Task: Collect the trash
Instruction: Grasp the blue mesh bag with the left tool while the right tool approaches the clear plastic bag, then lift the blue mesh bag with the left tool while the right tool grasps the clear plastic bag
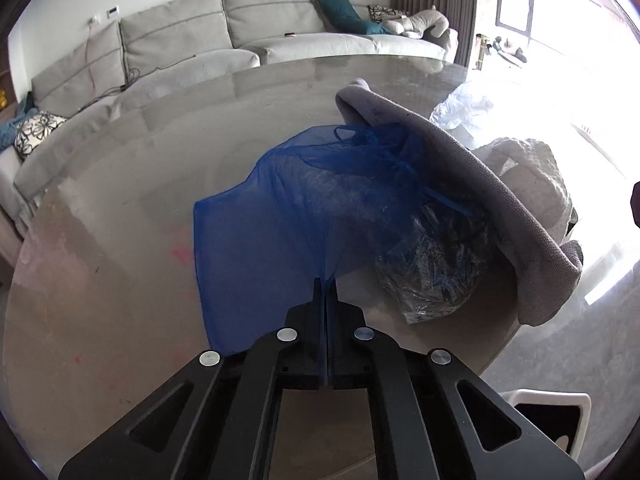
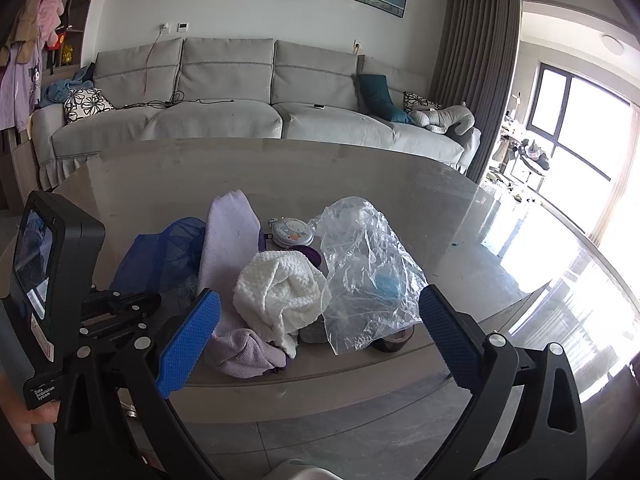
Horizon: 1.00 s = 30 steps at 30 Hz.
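My left gripper [image 1: 325, 280] is shut on the edge of a blue mesh bag [image 1: 280, 204], which spreads over the table toward a grey cloth [image 1: 500, 184]. Under the mesh lies a crumpled clear wrapper with dark contents [image 1: 432, 276]. The bag also shows in the right wrist view [image 2: 160, 252]. My right gripper [image 2: 320, 320] is open and empty, in front of a white knitted cloth [image 2: 280, 292] and a clear plastic bag [image 2: 368, 272]. A pale purple cloth [image 2: 232, 248] stands behind them.
The pile sits near the front edge of a round glass-topped table [image 2: 160, 184]. A small round cartoon tin [image 2: 290, 232] and a tape roll [image 2: 394, 342] lie by the pile. A grey sofa [image 2: 240, 120] stands behind. A white bin [image 1: 548, 412] is below the table edge.
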Available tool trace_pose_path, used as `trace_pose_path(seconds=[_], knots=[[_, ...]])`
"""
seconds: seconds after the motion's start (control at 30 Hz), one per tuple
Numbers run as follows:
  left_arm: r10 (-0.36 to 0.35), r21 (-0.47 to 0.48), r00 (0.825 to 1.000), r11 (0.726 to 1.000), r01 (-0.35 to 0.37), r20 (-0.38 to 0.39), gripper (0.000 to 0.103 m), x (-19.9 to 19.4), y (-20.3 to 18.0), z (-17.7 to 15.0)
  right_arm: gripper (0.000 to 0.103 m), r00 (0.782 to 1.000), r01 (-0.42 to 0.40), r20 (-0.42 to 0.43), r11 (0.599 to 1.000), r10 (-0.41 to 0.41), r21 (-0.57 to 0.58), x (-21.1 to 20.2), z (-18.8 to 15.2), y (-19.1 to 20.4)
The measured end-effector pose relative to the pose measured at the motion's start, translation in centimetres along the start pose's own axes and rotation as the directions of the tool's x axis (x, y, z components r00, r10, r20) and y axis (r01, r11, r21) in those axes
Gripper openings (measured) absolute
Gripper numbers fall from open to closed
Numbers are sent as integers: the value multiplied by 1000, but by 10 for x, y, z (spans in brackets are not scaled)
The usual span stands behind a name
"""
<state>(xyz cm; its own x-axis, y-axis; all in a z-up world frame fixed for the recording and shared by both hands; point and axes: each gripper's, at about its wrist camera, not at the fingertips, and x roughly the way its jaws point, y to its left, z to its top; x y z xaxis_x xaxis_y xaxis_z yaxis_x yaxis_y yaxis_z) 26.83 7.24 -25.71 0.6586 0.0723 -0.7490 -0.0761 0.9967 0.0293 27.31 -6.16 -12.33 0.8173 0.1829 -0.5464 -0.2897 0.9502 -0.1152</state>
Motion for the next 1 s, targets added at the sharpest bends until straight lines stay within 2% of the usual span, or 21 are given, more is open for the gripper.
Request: trace_pose_path(seconds=[0.07,0.17,0.47,0.6,0.73,1.0], knots=[[13,10,1000,1000,-13,7,0,-2,-3,-2,99,1000,5,-2,1000,-5,-3,-1,-1,1],[41,16,997,999,-43,68,0,-17,-4,-1,99,1000,12,-1,1000,-12,-8,-2,0,0],[92,-22,973,996,-89,210,0,-65,4,12,99,999,48,7,999,-48,-3,-5,-5,-8],[70,-54,967,997,-58,244,0,-86,12,26,99,997,78,-5,997,-78,14,3,-7,-23],[80,-42,953,997,-71,293,0,-106,15,48,99,996,83,-14,996,-83,37,16,-5,-38],[61,-5,932,998,-63,357,0,-104,-15,87,99,999,46,-29,994,-43,101,62,13,-65]])
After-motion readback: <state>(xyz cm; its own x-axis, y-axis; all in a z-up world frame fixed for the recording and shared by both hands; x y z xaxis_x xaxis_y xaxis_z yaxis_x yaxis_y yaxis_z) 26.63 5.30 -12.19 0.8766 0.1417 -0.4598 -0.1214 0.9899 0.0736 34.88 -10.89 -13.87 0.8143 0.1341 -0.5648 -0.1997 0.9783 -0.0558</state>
